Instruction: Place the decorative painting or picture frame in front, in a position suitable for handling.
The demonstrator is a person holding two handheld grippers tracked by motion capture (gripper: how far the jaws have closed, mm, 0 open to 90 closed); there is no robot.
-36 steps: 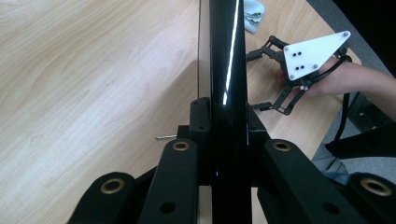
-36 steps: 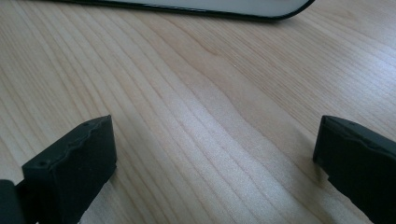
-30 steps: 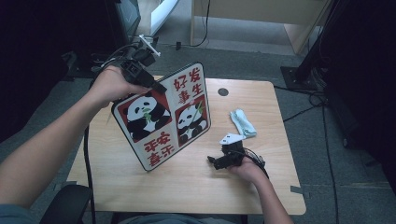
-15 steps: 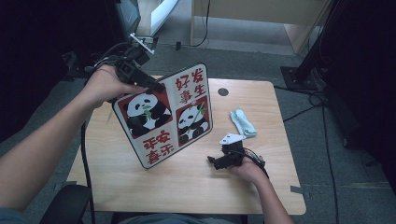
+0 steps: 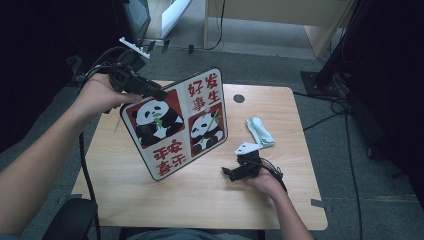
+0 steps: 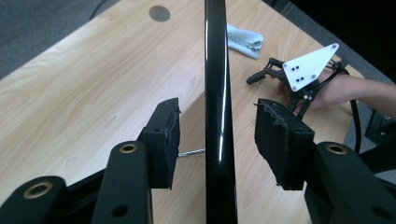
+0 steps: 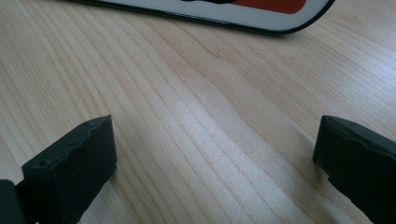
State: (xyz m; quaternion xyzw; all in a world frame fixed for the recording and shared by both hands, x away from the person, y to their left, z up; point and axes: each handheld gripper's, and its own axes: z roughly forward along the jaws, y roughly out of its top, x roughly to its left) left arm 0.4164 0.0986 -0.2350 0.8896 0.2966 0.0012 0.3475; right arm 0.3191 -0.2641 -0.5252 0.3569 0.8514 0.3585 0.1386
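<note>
Panda board (image 5: pixel 176 125) stands tilted on the wooden counter (image 5: pixel 125 190), bottom edge on the wood, top leaning away toward 12 o'clock. Face shows two pandas on red squares plus red characters. It sits left of the counter's centre.

Left claw (image 5: pixel 157 94) is at the board's upper-left corner, approx 10 o'clock from the board's middle, held by the person's left hand (image 5: pixel 97 95). In the left gripper view the board's thin black edge (image 6: pixel 217 116) runs straight up between the two pads (image 6: pixel 166 140), w/ daylight on both sides: jaws have just been opening, released, the board between them but not pinched. Can't tell what props the board up; a thin metal rod (image 6: pixel 191 151) shows just behind it, low down.

Right claw (image 5: pixel 227 173) lies low on the counter at approx 4 o'clock from the board, near its lower right corner but apart from it, in the right hand (image 5: pixel 265 181). Right gripper view: jaws spread wide, bare wood grain between them, the board's rounded bottom corner (image 7: pixel 299 16) at 12 o'clock ahead. Released, gripping nothing.

Pale blue-white cloth (image 5: pixel 260 131), crumpled, lies at 3 o'clock of the board, just beyond the right claw. Round dark cable hole (image 5: pixel 239 98) sits in the counter at approx 1 o'clock, near the far edge.
</note>
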